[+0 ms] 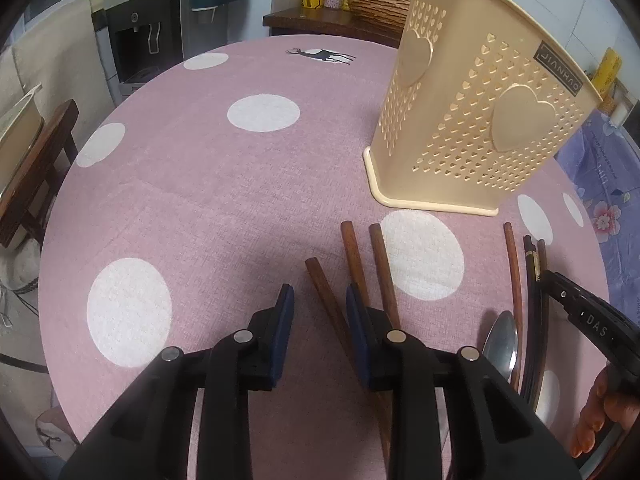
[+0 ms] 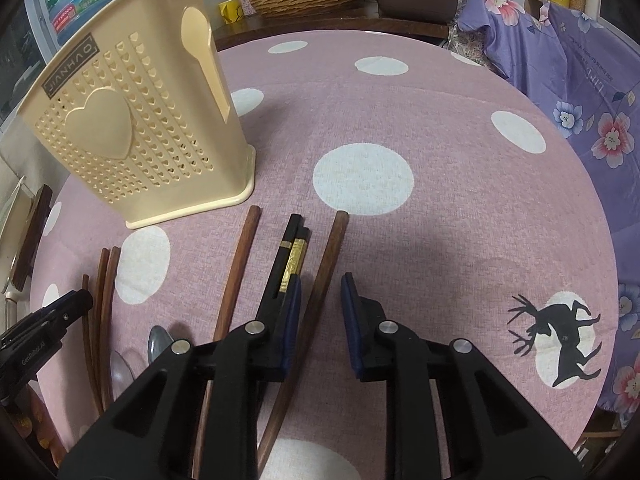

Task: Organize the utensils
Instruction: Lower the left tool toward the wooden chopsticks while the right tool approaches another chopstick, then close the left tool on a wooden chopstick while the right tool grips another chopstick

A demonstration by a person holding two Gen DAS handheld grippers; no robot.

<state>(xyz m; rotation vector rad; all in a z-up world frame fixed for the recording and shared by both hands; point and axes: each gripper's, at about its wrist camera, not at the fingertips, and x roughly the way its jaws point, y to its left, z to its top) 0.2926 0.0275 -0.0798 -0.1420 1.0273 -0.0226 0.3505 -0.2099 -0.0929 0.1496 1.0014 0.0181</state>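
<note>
I am at the pick-up step: both sets of fingers stand apart, each straddling a wooden chopstick [image 1: 320, 280] [image 2: 324, 268] flat on the desk [image 1: 200, 184], pads not yet pressing. Next I clench, lift, and carry to the holder [image 1: 472, 120].

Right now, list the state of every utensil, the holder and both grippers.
Utensil holder: upright on the table.
Brown chopsticks: flat on the cloth.
Black chopsticks: flat, side by side.
Spoon: flat on the cloth.
Left gripper: open astride one brown chopstick.
Right gripper: open astride another.
</note>
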